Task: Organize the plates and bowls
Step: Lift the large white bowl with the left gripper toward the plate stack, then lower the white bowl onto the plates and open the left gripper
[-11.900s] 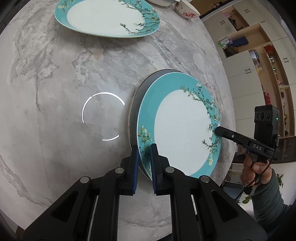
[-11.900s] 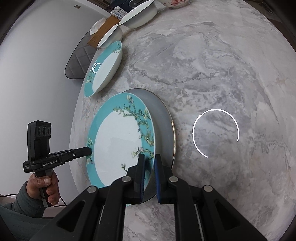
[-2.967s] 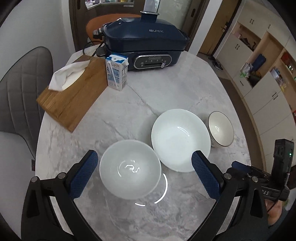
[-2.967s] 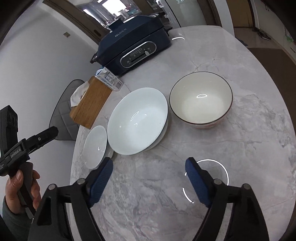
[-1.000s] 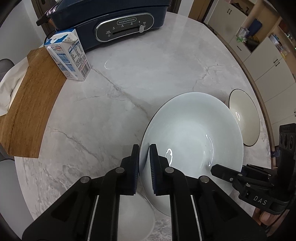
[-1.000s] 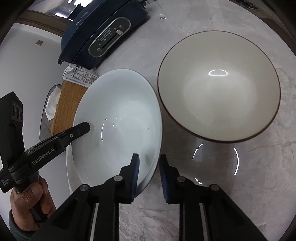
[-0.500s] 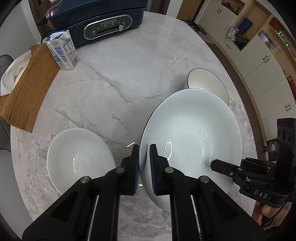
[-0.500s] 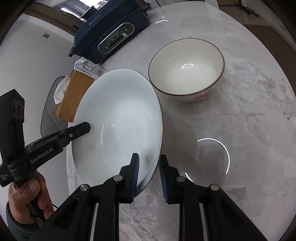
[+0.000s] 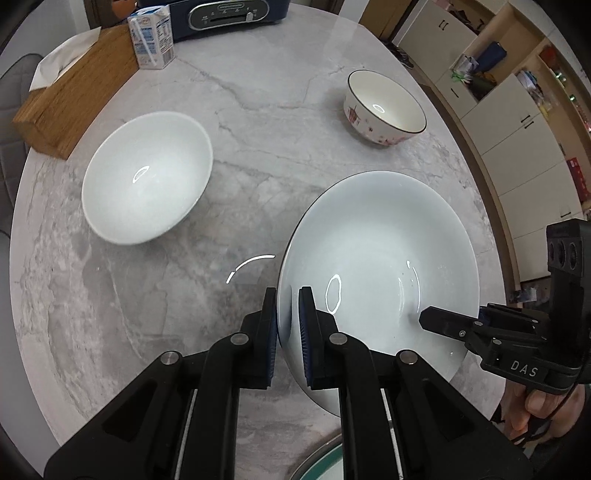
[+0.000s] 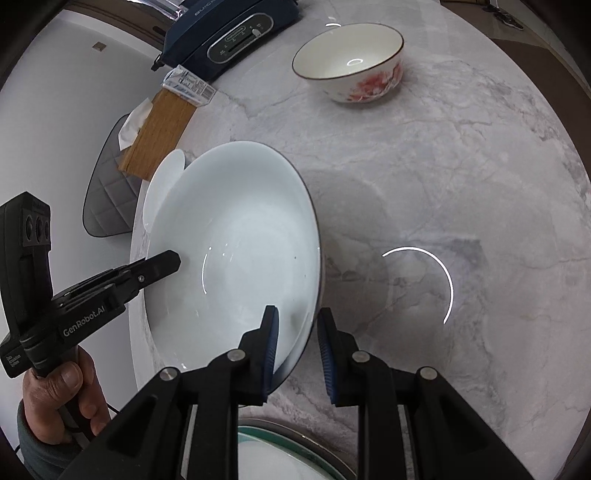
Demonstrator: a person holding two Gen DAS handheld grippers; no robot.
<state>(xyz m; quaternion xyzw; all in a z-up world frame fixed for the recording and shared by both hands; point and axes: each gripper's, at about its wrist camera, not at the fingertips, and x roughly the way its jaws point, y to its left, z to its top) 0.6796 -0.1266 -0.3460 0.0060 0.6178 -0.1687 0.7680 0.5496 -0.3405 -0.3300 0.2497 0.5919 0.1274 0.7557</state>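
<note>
A large white bowl (image 9: 380, 258) is held above the marble table (image 9: 258, 110) by both grippers. My left gripper (image 9: 288, 314) is shut on its left rim. My right gripper (image 10: 297, 328) is shut on its right rim; the bowl also shows in the right wrist view (image 10: 236, 251). A smaller white bowl (image 9: 146, 177) stands on the table to the left. A cream bowl with red flowers (image 9: 384, 107) stands at the back right. A stack of plates with a teal rim (image 10: 280, 454) peeks in at the bottom edge.
A wooden board (image 9: 74, 88) with a white napkin, a milk carton (image 9: 151, 37) and a dark blue electric cooker (image 9: 229, 14) stand at the far side. A grey chair (image 10: 107, 195) is beyond the table's left edge. Cupboards (image 9: 517, 122) are on the right.
Both grippers have lifted the large white bowl and carried it back towards me, away from the small white bowl and the flowered bowl. The teal plate stack has come into view below.
</note>
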